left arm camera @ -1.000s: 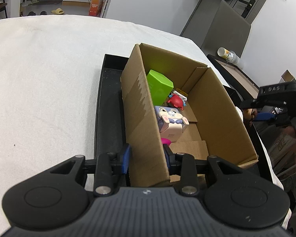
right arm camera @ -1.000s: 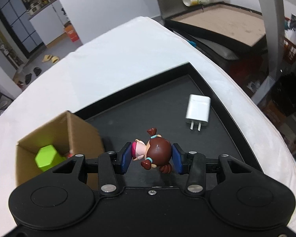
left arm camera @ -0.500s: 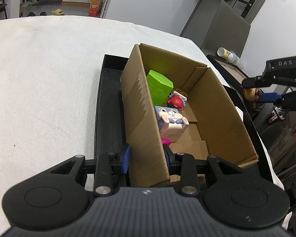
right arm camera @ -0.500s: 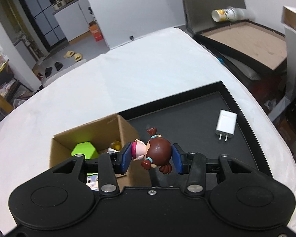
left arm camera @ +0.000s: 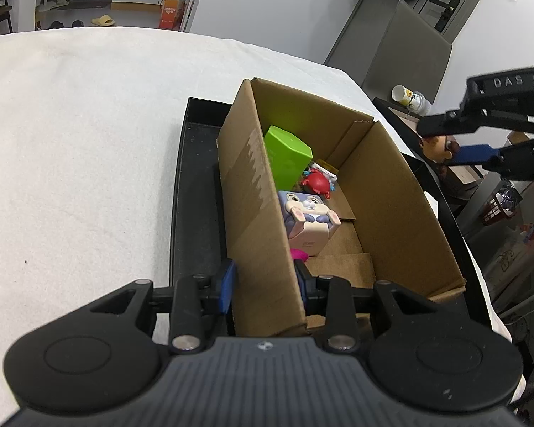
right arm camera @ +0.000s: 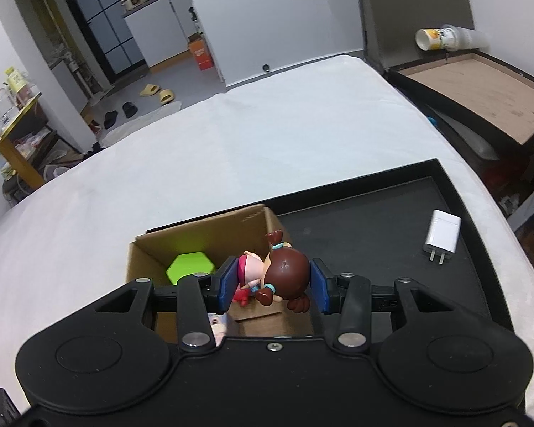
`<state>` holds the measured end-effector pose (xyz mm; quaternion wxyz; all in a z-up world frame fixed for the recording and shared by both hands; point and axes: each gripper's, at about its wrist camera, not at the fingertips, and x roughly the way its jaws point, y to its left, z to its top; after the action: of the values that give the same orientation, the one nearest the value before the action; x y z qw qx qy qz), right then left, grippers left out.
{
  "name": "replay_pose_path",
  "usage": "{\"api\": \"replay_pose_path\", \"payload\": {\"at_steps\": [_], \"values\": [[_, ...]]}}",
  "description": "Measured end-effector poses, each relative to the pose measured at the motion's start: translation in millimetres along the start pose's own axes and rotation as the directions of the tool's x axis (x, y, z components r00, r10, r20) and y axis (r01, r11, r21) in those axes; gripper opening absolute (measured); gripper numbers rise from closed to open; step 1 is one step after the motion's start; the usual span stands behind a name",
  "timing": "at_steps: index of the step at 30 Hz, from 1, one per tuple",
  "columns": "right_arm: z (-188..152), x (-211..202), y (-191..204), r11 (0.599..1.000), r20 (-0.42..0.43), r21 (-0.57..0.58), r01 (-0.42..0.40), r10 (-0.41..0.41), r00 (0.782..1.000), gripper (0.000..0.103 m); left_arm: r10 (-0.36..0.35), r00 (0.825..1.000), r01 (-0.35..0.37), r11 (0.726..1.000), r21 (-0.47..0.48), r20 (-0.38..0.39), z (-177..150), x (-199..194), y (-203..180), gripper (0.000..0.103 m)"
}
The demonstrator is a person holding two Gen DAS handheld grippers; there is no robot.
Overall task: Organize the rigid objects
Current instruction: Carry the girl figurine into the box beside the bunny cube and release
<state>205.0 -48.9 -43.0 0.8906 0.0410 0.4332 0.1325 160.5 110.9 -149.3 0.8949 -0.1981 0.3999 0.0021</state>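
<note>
On my left the white cloth (left arm camera: 74, 149) lies bare and wide, right up to the raised rim of the black tray (left arm camera: 180, 192). My left gripper (left arm camera: 265, 284) is clamped on the near left wall of the cardboard box (left arm camera: 391, 206), one pad outside it and one inside. The box stands on the tray against that left rim, open at the top, its right wall free.

Inside the box I count one green block (left arm camera: 288, 156) at the far end, one red toy (left arm camera: 316, 182) beside it, one rabbit cube (left arm camera: 308, 222) nearer me, and one pink thing (left arm camera: 299, 254) mostly hidden behind the wall.

To the right, my right gripper (right arm camera: 274, 281) pinches one doll (right arm camera: 284, 274) sideways between its blue pads, brown head against the right pad, pink body toward the left pad. The doll hangs above the box's right wall, clear of the cardboard. Beyond it the tray floor is open, with one white charger (right arm camera: 441, 236) lying flat near the right rim.
</note>
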Motion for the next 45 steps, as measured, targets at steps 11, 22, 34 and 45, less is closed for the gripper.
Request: {"api": "replay_pose_path", "payload": {"at_steps": [11, 22, 34, 45], "values": [[-8.6, 17.5, 29.7, 0.998, -0.046, -0.036, -0.052, 0.051, 0.998, 0.043, -0.001, 1.000, 0.001, 1.000, -0.002, -0.001, 0.3, 0.1, 0.4, 0.032], [-21.9, 41.7, 46.5, 0.996, -0.122, -0.086, -0.024, 0.014, 0.992, 0.043, -0.003, 1.000, 0.003, 1.000, -0.005, -0.002, 0.3, 0.3, 0.1, 0.033], [-32.3, 59.2, 51.4, 0.993, -0.172, -0.118, 0.027, -0.047, 0.984, 0.043, -0.008, 1.000, 0.008, 1.000, -0.005, -0.002, 0.1, -0.3, -0.3, 0.033], [-20.0, 37.2, 43.5, 0.995, -0.128, -0.096, -0.004, -0.009, 0.992, 0.043, -0.009, 1.000, 0.009, 1.000, -0.008, -0.003, 1.1, 1.0, 1.4, 0.033]]}}
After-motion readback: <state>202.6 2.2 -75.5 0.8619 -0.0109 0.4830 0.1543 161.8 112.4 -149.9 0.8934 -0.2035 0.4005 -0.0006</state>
